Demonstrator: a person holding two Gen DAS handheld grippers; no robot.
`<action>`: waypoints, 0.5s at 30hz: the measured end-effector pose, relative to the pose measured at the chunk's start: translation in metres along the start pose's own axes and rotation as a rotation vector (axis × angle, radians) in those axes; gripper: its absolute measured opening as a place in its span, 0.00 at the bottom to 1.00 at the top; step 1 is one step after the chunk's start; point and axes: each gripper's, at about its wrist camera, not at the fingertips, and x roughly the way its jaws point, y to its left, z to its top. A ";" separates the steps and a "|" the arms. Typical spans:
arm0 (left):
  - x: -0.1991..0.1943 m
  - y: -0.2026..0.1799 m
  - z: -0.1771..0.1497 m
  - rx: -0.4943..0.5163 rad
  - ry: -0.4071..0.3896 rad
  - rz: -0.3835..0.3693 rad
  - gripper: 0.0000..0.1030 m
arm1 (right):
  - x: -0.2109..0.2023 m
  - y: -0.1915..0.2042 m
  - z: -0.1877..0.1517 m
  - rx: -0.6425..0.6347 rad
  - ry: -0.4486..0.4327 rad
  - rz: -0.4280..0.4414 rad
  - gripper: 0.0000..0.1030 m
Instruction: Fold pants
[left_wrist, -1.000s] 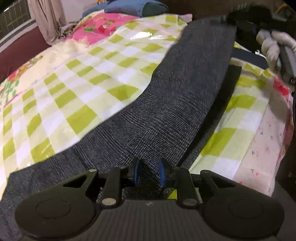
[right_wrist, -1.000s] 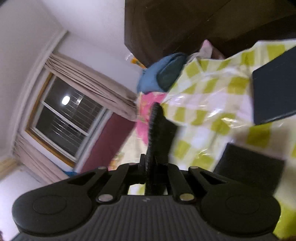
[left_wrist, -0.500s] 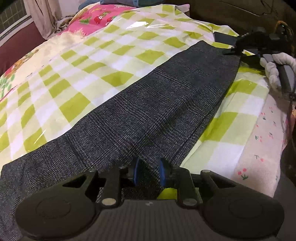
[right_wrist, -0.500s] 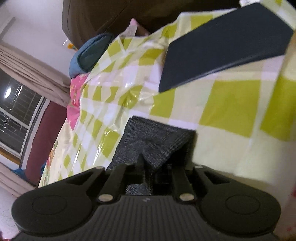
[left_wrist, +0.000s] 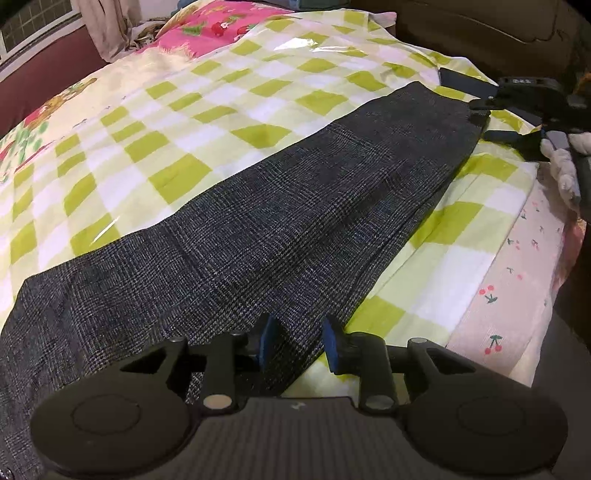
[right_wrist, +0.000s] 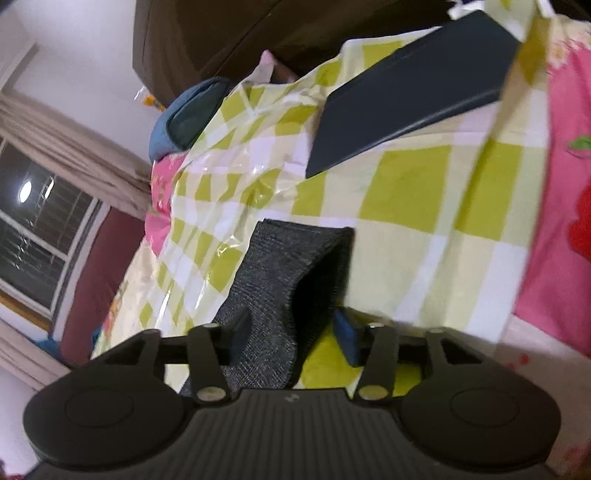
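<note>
Dark grey checked pants (left_wrist: 295, 221) lie flat in a long strip across a bed covered by a green-and-white checkered sheet (left_wrist: 207, 110). The left gripper (left_wrist: 298, 345) sits at the near end of the strip, its blue-padded jaws released, the fabric edge lying between them. At the far end, the right gripper (right_wrist: 293, 328) is likewise spread wide, with the pants' end (right_wrist: 288, 266) bunched loosely between its fingers, ungrasped.

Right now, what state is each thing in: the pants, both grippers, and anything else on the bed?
pants: laid flat lengthwise on the checked bedcover
left gripper: open, pants edge between its fingers
right gripper: open, pants end between its fingers
dark flat board: lying on the bedcover, apart from the pants
</note>
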 end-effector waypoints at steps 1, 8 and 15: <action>-0.001 -0.001 0.000 0.001 -0.003 0.000 0.42 | 0.003 0.002 0.000 -0.007 -0.004 -0.010 0.51; 0.003 -0.003 0.002 0.005 -0.001 -0.010 0.42 | 0.025 0.022 -0.016 -0.126 -0.062 -0.038 0.76; 0.005 -0.003 0.006 0.014 0.002 -0.011 0.42 | 0.027 0.012 -0.008 -0.044 -0.042 0.046 0.07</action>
